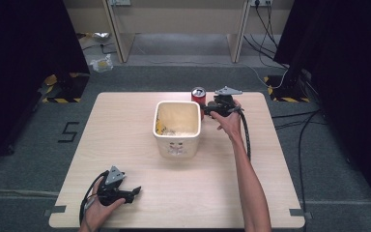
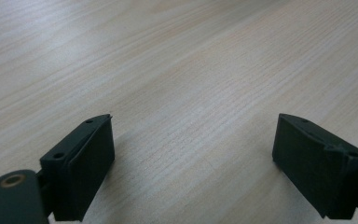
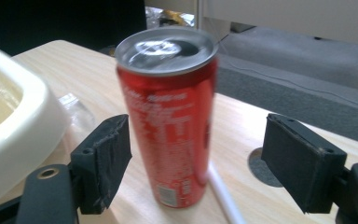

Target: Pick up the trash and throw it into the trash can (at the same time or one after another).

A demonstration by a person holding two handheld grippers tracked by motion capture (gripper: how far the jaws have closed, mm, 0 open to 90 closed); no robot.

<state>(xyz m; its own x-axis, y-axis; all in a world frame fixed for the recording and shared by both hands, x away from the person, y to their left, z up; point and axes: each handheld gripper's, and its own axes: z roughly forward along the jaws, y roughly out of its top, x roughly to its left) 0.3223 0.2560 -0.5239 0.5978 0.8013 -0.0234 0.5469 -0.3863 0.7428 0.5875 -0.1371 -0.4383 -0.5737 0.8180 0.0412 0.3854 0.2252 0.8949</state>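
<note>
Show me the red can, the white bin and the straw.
Can (image 3: 168, 126), right gripper view, middle of its red side.
Bin (image 1: 177, 145), high view, front wall.
Straw (image 3: 223, 191), right gripper view, white shaft beside the can.

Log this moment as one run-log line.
right gripper: open around upright red can | left gripper: open, empty | bin: beside can

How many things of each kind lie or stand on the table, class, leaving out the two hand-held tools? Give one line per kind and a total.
Red drink can: 1
Cream square tub: 1
White straw: 1
Clear plastic piece beside the tub: 1
Total: 4
</note>
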